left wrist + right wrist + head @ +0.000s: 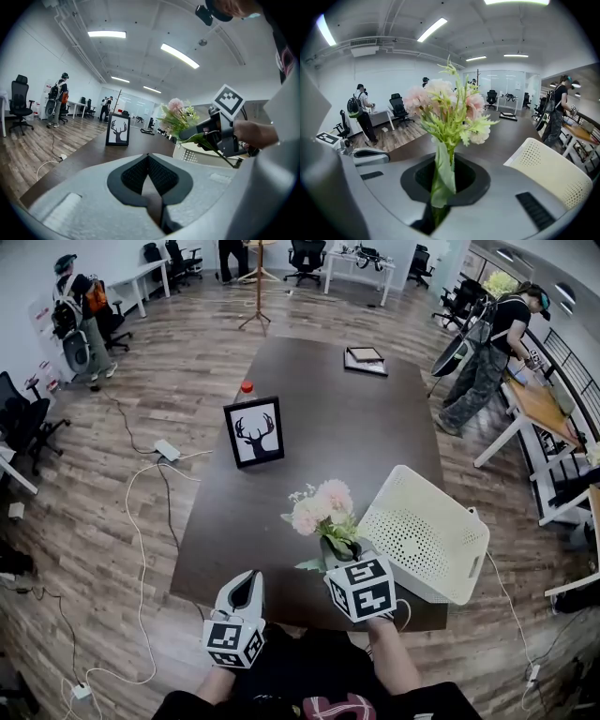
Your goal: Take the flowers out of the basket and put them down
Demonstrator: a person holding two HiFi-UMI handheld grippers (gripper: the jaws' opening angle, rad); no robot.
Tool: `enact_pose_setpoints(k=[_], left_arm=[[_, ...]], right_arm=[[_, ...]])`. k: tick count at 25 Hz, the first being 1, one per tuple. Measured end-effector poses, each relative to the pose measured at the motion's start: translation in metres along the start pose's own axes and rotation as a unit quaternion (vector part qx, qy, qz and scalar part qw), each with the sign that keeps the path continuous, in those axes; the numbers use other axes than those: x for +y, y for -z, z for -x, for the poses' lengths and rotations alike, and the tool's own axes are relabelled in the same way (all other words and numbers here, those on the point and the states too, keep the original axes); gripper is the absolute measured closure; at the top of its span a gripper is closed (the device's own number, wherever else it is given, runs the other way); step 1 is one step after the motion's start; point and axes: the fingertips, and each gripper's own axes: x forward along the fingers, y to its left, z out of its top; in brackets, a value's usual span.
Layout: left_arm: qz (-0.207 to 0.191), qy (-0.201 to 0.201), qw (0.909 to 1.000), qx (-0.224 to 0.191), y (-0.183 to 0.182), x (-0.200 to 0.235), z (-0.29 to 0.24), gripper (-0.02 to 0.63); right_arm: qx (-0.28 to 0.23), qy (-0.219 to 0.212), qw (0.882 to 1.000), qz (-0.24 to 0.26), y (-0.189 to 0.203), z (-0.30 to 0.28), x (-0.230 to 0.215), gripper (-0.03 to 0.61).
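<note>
Pink flowers (322,507) were clamped by their stems in the fingers of the right gripper (337,557), just beside the white basket (427,535). The fingers of the left gripper (247,579) were pressed together, empty.

No text, label, brand or number can be read anywhere.

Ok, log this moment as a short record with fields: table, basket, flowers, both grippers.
Table: dark, with a framed deer picture standing on it
Basket: white, perforated, on the table's near right part
Flowers: pink and white bunch, upright, out of the basket, just left of it
Right gripper: shut on the flower stems
Left gripper: shut, empty, left of the flowers
</note>
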Motion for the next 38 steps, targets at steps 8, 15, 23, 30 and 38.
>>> enact_pose_setpoints(k=[8, 15, 23, 30, 38], left_arm=[[0.002, -0.021, 0.9997, -0.007, -0.002, 0.02, 0.016, 0.604], [0.01, -0.033, 0.9993, -0.011, -0.003, 0.033, 0.027, 0.604], [0.002, -0.015, 0.9999, -0.002, 0.0, 0.037, 0.031, 0.604], [-0.002, -0.012, 0.9999, 0.004, 0.002, 0.045, 0.036, 0.604], [-0.007, -0.021, 0.9997, 0.011, 0.006, 0.057, 0.044, 0.604]], right_arm=[[0.009, -0.014, 1.0, 0.005, 0.005, -0.017, 0.021, 0.546], [0.014, -0.01, 1.0, 0.014, 0.012, -0.029, 0.033, 0.546], [0.034, -0.032, 0.999, 0.01, 0.037, -0.053, 0.053, 0.546], [0.042, -0.034, 0.999, 0.003, 0.05, -0.067, 0.066, 0.545], [0.062, -0.039, 0.997, -0.004, 0.066, -0.087, 0.072, 0.545]])
